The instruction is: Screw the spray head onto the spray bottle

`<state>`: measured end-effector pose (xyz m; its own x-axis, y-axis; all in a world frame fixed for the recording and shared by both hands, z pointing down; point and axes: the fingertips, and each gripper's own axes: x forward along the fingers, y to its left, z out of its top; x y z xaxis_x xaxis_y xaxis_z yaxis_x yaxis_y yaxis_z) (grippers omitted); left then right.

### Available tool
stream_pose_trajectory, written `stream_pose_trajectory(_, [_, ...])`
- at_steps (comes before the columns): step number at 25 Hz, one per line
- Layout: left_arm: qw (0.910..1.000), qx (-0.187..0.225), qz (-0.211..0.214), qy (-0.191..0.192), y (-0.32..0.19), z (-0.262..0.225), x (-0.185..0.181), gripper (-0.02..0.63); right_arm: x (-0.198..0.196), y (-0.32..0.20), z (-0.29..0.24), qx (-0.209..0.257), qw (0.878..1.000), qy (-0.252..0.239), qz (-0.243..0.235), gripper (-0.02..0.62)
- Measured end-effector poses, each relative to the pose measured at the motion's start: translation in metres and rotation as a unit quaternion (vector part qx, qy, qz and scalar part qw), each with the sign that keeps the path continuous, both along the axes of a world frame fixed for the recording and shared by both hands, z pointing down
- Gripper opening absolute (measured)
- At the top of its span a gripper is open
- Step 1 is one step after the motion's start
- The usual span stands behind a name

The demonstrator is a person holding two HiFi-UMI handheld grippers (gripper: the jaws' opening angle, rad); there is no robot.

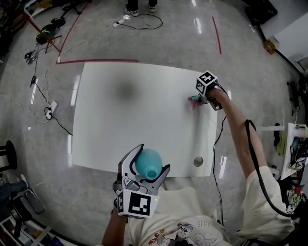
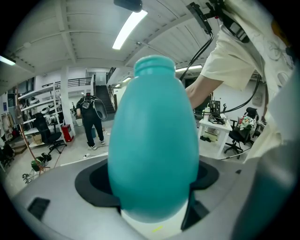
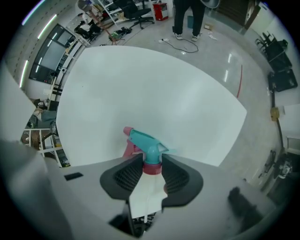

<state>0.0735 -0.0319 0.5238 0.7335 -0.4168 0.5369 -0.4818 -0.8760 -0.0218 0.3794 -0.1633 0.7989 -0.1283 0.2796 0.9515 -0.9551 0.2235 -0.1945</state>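
Note:
The teal spray bottle point(image 1: 147, 163) has an open threaded neck and no head on it. My left gripper point(image 1: 153, 158) is shut on its round body and holds it over the near edge of the white table point(image 1: 134, 120), close to the person's chest. In the left gripper view the bottle point(image 2: 152, 140) fills the middle, with a dark pad on each side. Far right on the table, my right gripper point(image 1: 198, 102) points steeply down at the teal and pink spray head point(image 1: 194, 100). In the right gripper view the pads press the spray head's point(image 3: 145, 143) pink collar from both sides, nozzle pointing away.
A round grey hole cover point(image 1: 198, 161) sits in the table's near right corner. Red tape lines point(image 1: 96, 61) and loose cables point(image 1: 45, 103) lie on the floor beyond and to the left. A person's feet point(image 1: 139, 7) stand at the far side. A cluttered white desk point(image 1: 296, 149) is at the right.

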Motion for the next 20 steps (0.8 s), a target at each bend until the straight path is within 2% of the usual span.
stream_pose_trajectory(8, [1.0, -0.003, -0.003, 0.0, 0.003, -0.001, 0.001, 0.425, -0.01, 0.008, 0.011, -0.009, 0.998, -0.021, 0.062, 0.123])
stream_pose_trajectory(11, [0.9999, -0.005, -0.008, -0.003, 0.005, 0.001, 0.001, 0.425, -0.014, 0.01, 0.015, -0.01, 0.999, -0.01, 0.044, 0.123])
stream_pose_trajectory(13, [0.9999, -0.007, -0.013, -0.004, 0.007, 0.0, 0.013, 0.425, -0.007, 0.011, 0.017, -0.007, 1.0, -0.012, 0.024, 0.121])
stream_pose_trajectory(17, [0.9998, -0.014, -0.012, 0.011, 0.005, -0.028, 0.06, 0.425, 0.043, 0.013, -0.014, 0.014, 0.999, -0.033, 0.02, 0.121])
stream_pose_trajectory(18, [0.9997, -0.015, -0.014, 0.011, 0.005, -0.035, 0.058, 0.425, 0.035, 0.01, -0.026, 0.025, 0.998, -0.047, 0.017, 0.121])
stream_pose_trajectory(20, [0.9995, -0.013, -0.028, 0.006, 0.009, -0.04, 0.03, 0.425, -0.017, 0.0, -0.044, 0.056, 0.995, -0.086, 0.005, 0.121])
